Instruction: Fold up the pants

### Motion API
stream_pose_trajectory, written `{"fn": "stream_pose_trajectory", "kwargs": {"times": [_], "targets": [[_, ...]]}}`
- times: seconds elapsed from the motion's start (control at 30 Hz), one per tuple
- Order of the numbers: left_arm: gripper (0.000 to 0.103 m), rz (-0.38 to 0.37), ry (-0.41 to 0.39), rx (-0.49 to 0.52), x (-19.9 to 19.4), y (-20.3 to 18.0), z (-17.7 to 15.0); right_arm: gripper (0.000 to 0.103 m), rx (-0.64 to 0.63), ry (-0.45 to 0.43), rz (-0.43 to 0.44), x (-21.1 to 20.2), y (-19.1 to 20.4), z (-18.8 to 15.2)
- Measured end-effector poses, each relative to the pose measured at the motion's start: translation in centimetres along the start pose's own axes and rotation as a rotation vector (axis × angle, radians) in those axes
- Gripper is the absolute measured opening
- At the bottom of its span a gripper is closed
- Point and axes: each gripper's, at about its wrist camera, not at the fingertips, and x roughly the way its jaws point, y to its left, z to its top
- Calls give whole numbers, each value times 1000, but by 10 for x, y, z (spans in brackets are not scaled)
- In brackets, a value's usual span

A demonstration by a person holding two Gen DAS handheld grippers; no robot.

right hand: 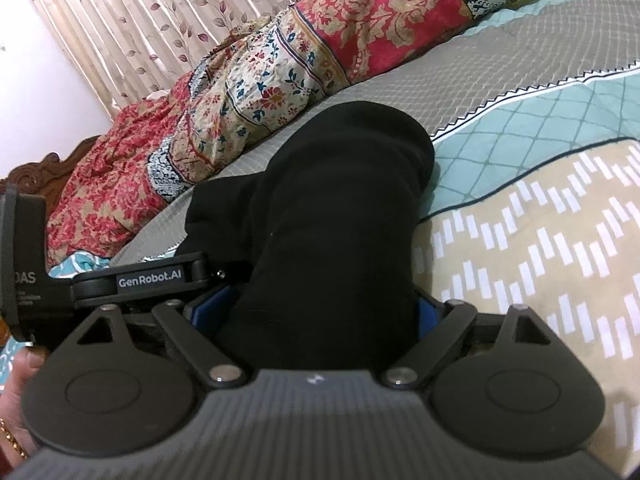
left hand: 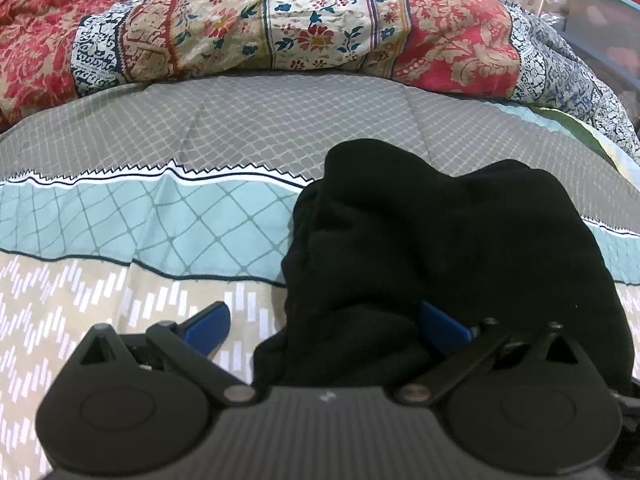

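Note:
The black pants (left hand: 420,240) lie bunched in a heap on the patterned bedsheet (left hand: 120,240). My left gripper (left hand: 324,324) is open, its blue fingers (left hand: 208,324) spread wide, with a fold of the pants lying between them and over the right finger. In the right wrist view the pants (right hand: 332,208) rise in a thick roll straight ahead. My right gripper (right hand: 316,308) has its blue fingers (right hand: 208,304) on either side of the roll, still wide apart. The left gripper's black body (right hand: 148,276) shows just to the left, close by.
A crumpled red, cream and blue floral quilt (left hand: 280,24) lies across the far side of the bed. Leaf-print curtains (right hand: 120,20) hang behind. A plastic box (left hand: 608,20) stands at the far right. A hand with a gold bangle (right hand: 12,420) holds the left tool.

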Motion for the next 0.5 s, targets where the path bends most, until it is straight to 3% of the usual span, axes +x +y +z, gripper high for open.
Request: {"fn": "stream_pose_trajectory", "kwargs": {"times": [0.33, 0.5], "targets": [[103, -23, -4, 2, -2, 3, -1, 92, 47, -21, 6, -17, -3, 0], [103, -115, 19, -96, -13, 26, -5, 91, 103, -53, 19, -31, -15, -4]]}}
